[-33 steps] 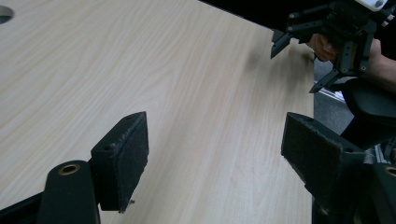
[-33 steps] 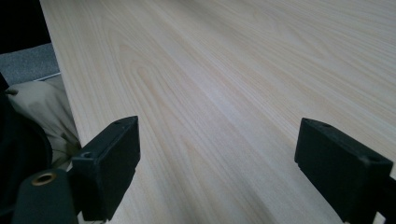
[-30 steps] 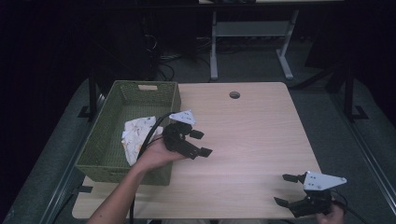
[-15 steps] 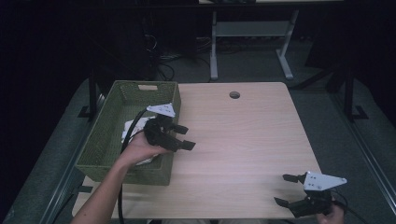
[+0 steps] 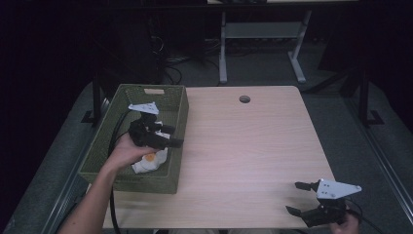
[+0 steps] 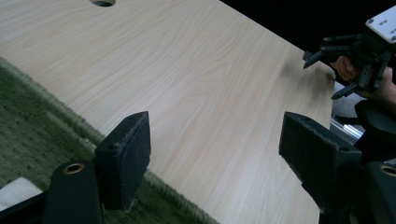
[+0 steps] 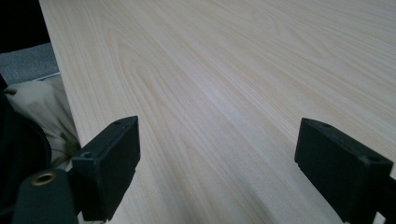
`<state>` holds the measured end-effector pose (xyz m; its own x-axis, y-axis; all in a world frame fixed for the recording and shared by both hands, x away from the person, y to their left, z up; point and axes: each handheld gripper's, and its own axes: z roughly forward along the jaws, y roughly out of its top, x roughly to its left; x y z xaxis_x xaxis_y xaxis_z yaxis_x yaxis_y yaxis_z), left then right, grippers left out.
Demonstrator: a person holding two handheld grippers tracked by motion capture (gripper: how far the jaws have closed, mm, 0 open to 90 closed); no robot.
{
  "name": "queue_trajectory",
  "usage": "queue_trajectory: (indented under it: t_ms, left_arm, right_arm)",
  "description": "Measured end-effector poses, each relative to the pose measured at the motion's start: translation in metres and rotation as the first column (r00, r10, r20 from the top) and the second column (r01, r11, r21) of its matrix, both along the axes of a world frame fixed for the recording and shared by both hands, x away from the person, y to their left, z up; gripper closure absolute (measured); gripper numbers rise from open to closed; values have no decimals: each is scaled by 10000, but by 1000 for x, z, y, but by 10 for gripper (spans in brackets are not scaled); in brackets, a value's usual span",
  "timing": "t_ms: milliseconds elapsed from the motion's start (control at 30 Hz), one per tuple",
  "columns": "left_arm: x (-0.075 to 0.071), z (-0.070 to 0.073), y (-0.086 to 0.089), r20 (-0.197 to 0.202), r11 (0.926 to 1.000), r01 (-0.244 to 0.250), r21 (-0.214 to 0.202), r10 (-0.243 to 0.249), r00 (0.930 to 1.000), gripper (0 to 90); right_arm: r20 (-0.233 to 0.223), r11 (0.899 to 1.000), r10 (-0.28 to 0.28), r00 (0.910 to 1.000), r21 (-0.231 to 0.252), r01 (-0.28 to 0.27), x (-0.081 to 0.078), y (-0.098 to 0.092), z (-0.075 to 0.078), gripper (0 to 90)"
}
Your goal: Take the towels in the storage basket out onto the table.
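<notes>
Right gripper point(image 5: 306, 198) sits at the near right corner of the tabletop point(image 5: 253, 146), held low by the person's right hand, jaws spread wide with nothing between them; in the right gripper view both black jaws stand well apart over bare wood grain. Left gripper point(image 5: 168, 136) hovers over the near half of the green woven basket point(image 5: 173, 95), at its right-hand wall, carried by the left hand point(image 5: 124, 152), with its cable trailing back along the basket. Its jaws are also spread wide and empty: the left gripper view shows the two pads well apart, pointing across the basket rim point(image 6: 60, 112) toward the open tabletop, with the other gripper visible far off at the opposite edge. A white cloth item with an orange mark point(image 5: 150, 161) lies inside the basket, just below and beside the left hand; neither gripper touches it. Judging from this layout, the item rests in the basket and the tabletop carries nothing else, so either the placement into the basket is complete or a pick from the basket has not yet begun; the pictures do not settle which. Farther off, a round cable hole point(image 5: 244, 99) marks the far edge of the tabletop.
</notes>
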<state>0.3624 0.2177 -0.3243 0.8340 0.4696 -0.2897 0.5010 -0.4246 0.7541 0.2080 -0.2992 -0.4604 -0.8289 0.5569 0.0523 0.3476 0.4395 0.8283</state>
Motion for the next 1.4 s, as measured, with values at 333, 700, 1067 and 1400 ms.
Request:
queue_trajectory:
  t_ms: [333, 700, 1067, 1400]
  left_arm:
    - [5, -6, 25, -22, 9957, -718, 592, 721, 9974, 252]
    - [10, -22, 66, -357, 9738, -1933, 1195, 1988, 9794, 267]
    - [21, -44, 76, -505, 9296, -2355, 2834, 2597, 9644, 267]
    - [32, -58, 73, -506, 8693, -2569, 4222, 3056, 9508, 279]
  right_arm:
    - [34, 10000, 0, 10000, 13, 0, 0, 0, 0, 138]
    - [66, 10000, -36, 10000, -1, 37, 0, 0, 0, 138]
    - [35, 10000, -62, 10000, 1, 62, 1, 0, 0, 138]
    - [-2, 9999, -95, 10000, 32, 95, 2, -1, -1, 139]
